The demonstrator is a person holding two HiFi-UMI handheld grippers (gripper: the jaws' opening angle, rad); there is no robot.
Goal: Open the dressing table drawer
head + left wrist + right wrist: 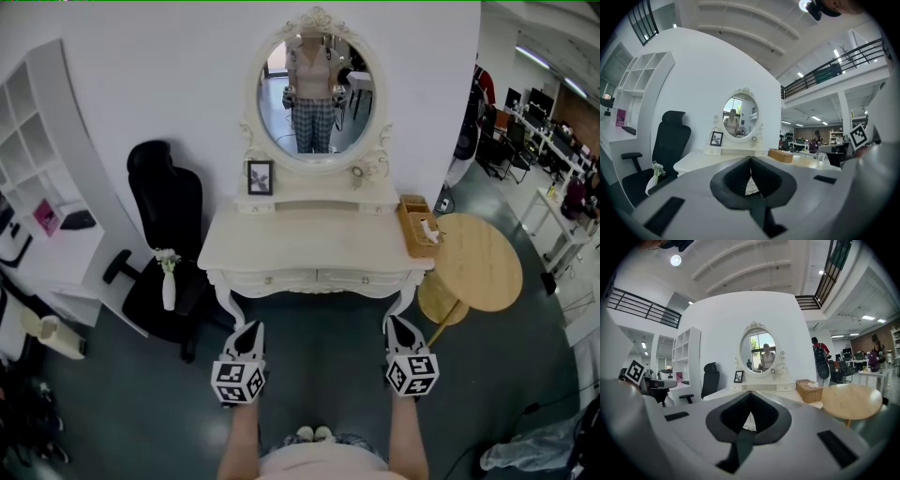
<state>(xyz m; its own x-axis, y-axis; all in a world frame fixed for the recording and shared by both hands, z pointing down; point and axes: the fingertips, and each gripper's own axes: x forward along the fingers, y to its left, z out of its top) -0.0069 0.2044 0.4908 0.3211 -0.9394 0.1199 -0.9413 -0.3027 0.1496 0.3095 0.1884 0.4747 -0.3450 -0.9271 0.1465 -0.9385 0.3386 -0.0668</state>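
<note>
A person stands before a cream-white dressing table (314, 246) with carved scalloped edges and curved legs, a two-jaw gripper in each hand. The drawer (361, 277), one of two shallow fronts with small round knobs, sits shut and flush in the apron at twelve o'clock from the person. The left gripper (247, 336) and right gripper (402, 330) hang short of the table, well apart from each other and touching nothing. Each carries a cube with square black-and-white markers. In each gripper view the dark, ribbed jaw pads meet at their tips, closed on nothing. An oval mirror (317, 94) in an ornate frame rises from the back of the top, with a small dark picture frame (260, 177) at its eleven o'clock corner. A woven wicker box (415, 225) rests on the edge at two o'clock. A round, pale wooden table (478, 261) stands just beside the dressing table at two o'clock. A black padded office chair (169, 244) and a slim white vase of flowers (168, 281) stand at ten o'clock. Only the head view shows the drawer fronts; in the gripper views the jaws cover them. Those views alone show a railed mezzanine (843, 65) and the ribbed ceiling above.
</note>
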